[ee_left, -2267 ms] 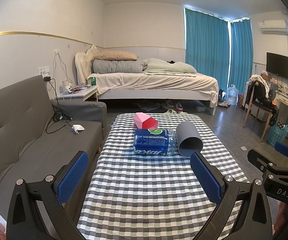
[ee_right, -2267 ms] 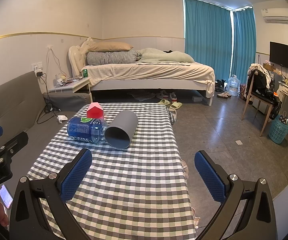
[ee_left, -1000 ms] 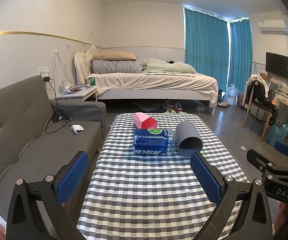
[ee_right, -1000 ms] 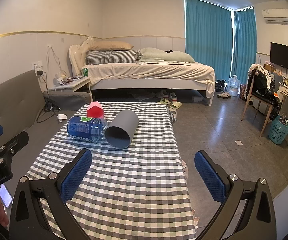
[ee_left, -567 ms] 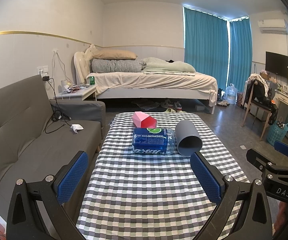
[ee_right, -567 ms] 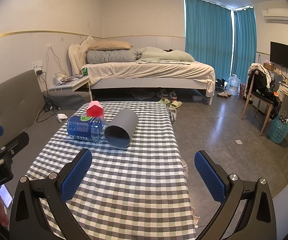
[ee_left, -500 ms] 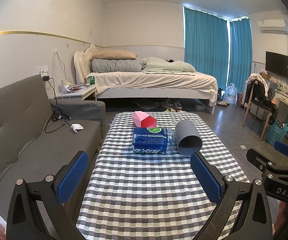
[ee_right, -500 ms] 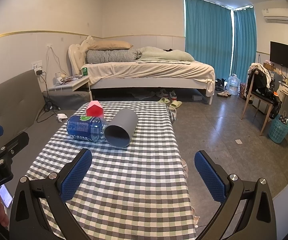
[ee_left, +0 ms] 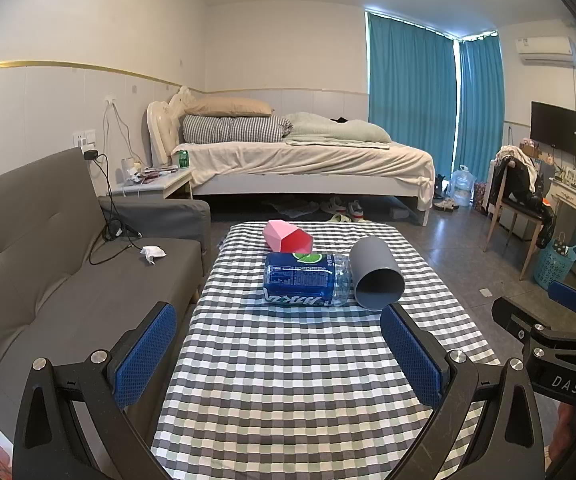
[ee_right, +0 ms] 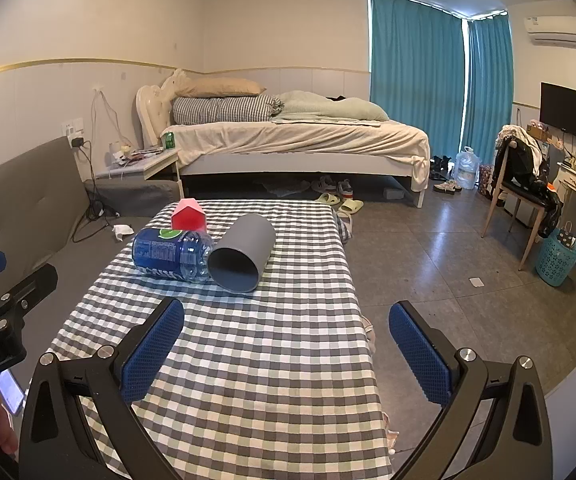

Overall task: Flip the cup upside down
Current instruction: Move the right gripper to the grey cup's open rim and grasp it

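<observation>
A grey cup (ee_left: 376, 270) lies on its side on the checked tablecloth (ee_left: 288, 380), its open mouth towards me; it also shows in the right wrist view (ee_right: 241, 252). My left gripper (ee_left: 279, 348) is open and empty, well short of the cup, over the near half of the table. My right gripper (ee_right: 288, 350) is open and empty, near the table's right edge, also short of the cup. The right gripper's body shows in the left wrist view (ee_left: 548, 332).
A blue-labelled water bottle (ee_left: 304, 279) lies on its side touching the cup's left. A pink and red house-shaped box (ee_left: 288, 236) sits behind it. A grey sofa (ee_left: 47, 264) runs along the table's left. A bed (ee_left: 308, 164) and chair (ee_left: 516, 204) stand further back.
Both views have crept slightly; the cup, bottle and box sit a touch higher in frame. Both grippers stay open and nothing on the table has moved.
</observation>
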